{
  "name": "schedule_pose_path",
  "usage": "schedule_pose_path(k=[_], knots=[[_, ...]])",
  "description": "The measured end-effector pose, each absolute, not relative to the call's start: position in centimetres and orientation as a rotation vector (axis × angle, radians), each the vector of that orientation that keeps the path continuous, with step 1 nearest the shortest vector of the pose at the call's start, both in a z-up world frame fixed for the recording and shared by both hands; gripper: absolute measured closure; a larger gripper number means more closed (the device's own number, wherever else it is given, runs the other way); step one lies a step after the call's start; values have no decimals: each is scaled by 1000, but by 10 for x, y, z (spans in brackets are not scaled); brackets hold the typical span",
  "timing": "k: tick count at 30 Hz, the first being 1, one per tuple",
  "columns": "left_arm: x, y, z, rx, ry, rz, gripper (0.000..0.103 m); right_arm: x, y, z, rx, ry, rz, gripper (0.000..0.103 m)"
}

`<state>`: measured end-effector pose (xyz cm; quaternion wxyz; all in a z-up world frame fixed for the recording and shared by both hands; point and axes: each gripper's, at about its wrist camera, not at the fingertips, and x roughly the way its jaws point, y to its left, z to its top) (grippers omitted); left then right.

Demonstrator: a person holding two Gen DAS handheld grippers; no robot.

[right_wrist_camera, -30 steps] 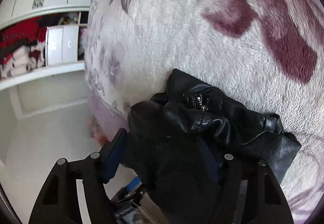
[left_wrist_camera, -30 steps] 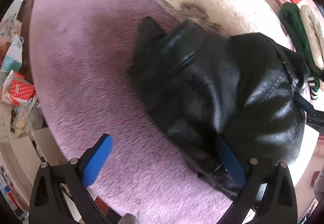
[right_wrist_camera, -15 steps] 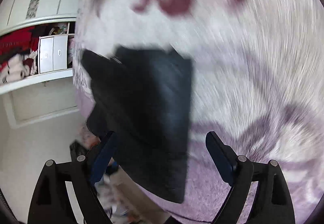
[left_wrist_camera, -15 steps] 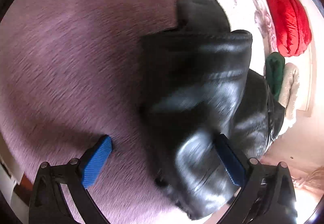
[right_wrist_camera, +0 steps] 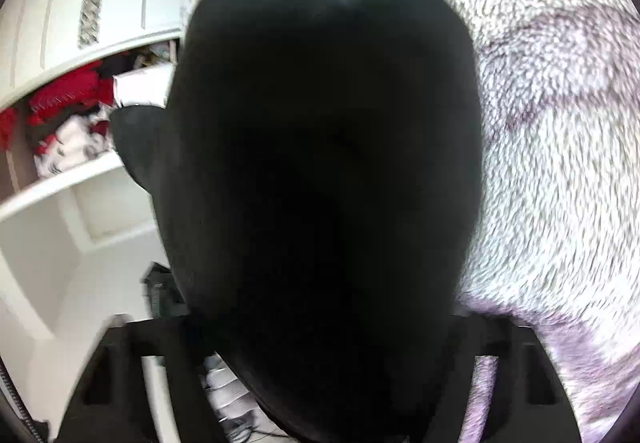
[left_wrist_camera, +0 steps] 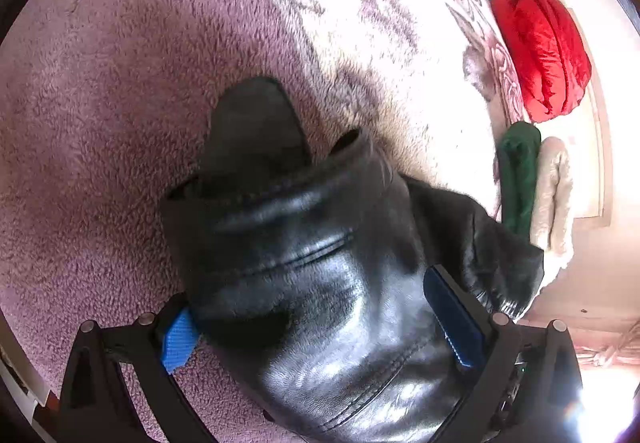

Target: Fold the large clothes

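The black leather jacket (left_wrist_camera: 320, 283) is bunched into a thick bundle over the near edge of the bed, lying on a fluffy purple-and-cream blanket (left_wrist_camera: 120, 123); a flat, matte flap of it sticks out ahead on the pile. The left gripper (left_wrist_camera: 316, 319) straddles this bundle, a blue pad showing on either side with leather filling the gap between them, so it looks clamped on the jacket, probably to carry the folded bulk as one mass rather than let the stiff leather spring open. In the right wrist view the same jacket (right_wrist_camera: 328, 171) hangs as a dark sheet right before the lens, hiding the pads of the right gripper (right_wrist_camera: 320, 327); I cannot tell whether it is gripping or apart, though cloth draped this close suggests it supports the other side. Beyond, at the far edge of the bed, lie a red puffy garment (left_wrist_camera: 544, 47), a green folded garment (left_wrist_camera: 518, 171) and a cream one (left_wrist_camera: 554, 195) side by side, likely finished pieces. An open wardrobe shelf (right_wrist_camera: 64, 131) holds red and white clothes.
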<state>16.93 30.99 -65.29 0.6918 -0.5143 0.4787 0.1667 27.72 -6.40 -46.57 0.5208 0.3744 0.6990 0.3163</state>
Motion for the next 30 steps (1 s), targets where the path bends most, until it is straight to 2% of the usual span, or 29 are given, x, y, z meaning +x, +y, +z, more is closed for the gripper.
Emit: schedule_pose_path(k=[5, 8, 15, 21, 30], knots=[[164, 312, -640, -1126, 1053, 370, 24, 283, -71, -440, 937, 1653, 806, 51], [162, 314, -630, -1104, 1060, 365, 33, 293, -69, -421, 931, 1635, 842, 53], [186, 311, -602, -1097, 1037, 319, 35, 325, -70, -378, 932, 1599, 917, 55], [228, 311, -562, -1090, 983, 231, 35, 357, -104, -299, 945, 1530, 930, 56], [366, 294, -459, -1006, 885, 44, 35, 468, -156, -174, 1003, 1361, 918, 56]])
